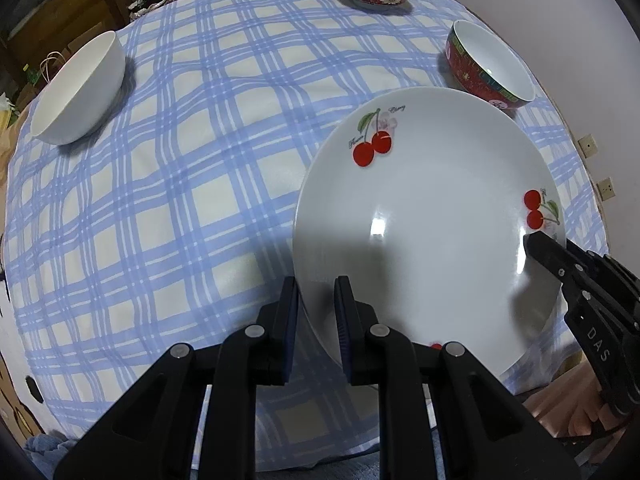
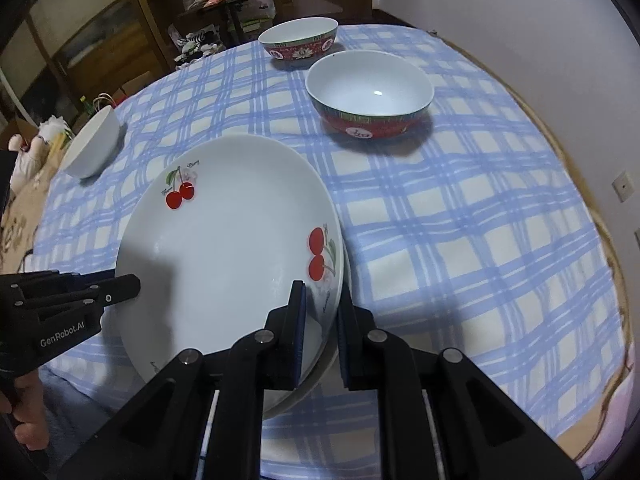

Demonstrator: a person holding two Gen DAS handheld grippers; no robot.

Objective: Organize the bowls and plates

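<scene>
One cherry-print plate (image 1: 428, 216) sits tilted over the blue checked tablecloth (image 1: 180, 200), its left rim clamped between the left gripper (image 1: 317, 312) fingers, its right rim pinched in the right gripper (image 2: 322, 316). Two red patterned bowls (image 2: 370, 94) and one white bowl (image 1: 78, 92) stand well apart beyond.

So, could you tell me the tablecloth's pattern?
Blue-and-white plaid tablecloth, clearest in the right wrist view.

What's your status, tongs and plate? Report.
Left tongs and right tongs both shut on white ceramic cherry-print plate, opposite rims. Second plate underneath. Nothing in the way; three bowls stand apart.
</scene>
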